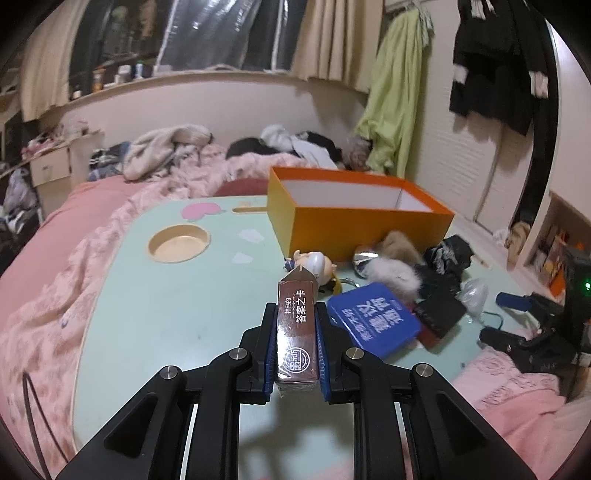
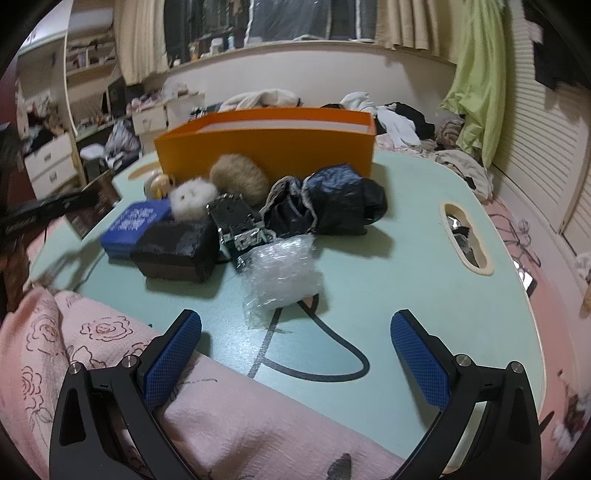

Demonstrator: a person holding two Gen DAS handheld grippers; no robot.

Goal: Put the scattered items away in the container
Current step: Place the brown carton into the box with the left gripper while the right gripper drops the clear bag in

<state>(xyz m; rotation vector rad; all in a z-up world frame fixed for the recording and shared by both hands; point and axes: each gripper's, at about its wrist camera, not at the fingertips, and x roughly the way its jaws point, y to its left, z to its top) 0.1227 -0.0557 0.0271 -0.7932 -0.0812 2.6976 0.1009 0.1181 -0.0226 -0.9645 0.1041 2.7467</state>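
Brown card box [image 1: 297, 332] clamped between the blue pads of the left hand-held gripper [image 1: 296, 345], lifted above the pale green surface [image 1: 155, 317]. Ahead and slightly right: orange container [image 1: 354, 221], open-topped, with figurine [image 1: 314, 264], blue box [image 1: 373, 319] and fur balls [image 1: 391, 273] scattered before it. Right hand-held gripper [image 2: 295, 354] spread wide, holding nothing; just ahead, bubble wrap [image 2: 280, 273], black box [image 2: 173, 251], dark bag [image 2: 332, 199].

A pink bed [image 1: 92, 206] strewn with clothes, cream curtains [image 1: 328, 40] framing a dark window [image 1: 214, 33]
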